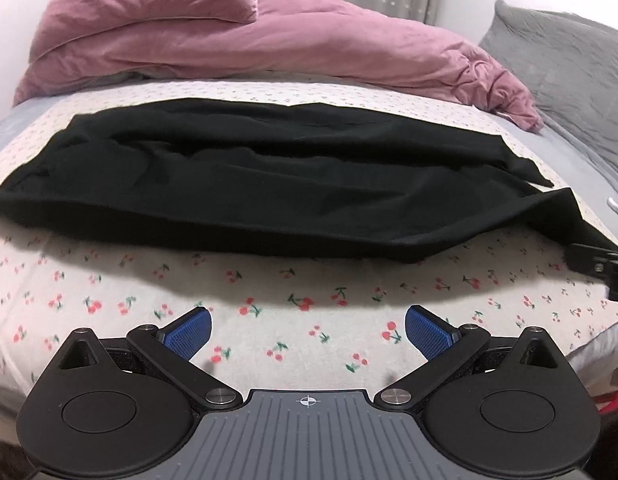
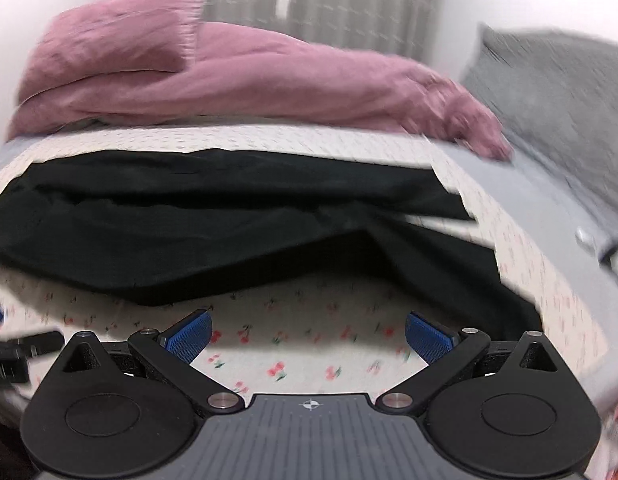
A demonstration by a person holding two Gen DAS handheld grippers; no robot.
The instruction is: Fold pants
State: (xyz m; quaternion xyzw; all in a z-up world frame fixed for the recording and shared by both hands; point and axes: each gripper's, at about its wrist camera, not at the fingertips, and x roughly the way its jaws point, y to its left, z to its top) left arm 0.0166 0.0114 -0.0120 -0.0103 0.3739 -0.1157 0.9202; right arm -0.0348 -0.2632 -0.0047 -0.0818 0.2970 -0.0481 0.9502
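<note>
Black fabric pants (image 1: pixel 269 184) lie folded lengthwise across the cherry-print bed sheet (image 1: pixel 269 320), w/ a crumpled pink duvet (image 1: pixel 269 48) and grey pillow (image 1: pixel 569 60) behind. We hold the left gripper (image 1: pixel 308 332) and right gripper (image 2: pixel 308 334) just short of the pants' near edge, both jaws wide apart, nothing between them. Right view is motion-blurred.

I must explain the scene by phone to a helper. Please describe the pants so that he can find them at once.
On the bed, look at the cherry-print sheet. The black pants lie across it, in front of the pink duvet and the grey pillow. They are the only black cloth there, flat and wrinkled.
</note>
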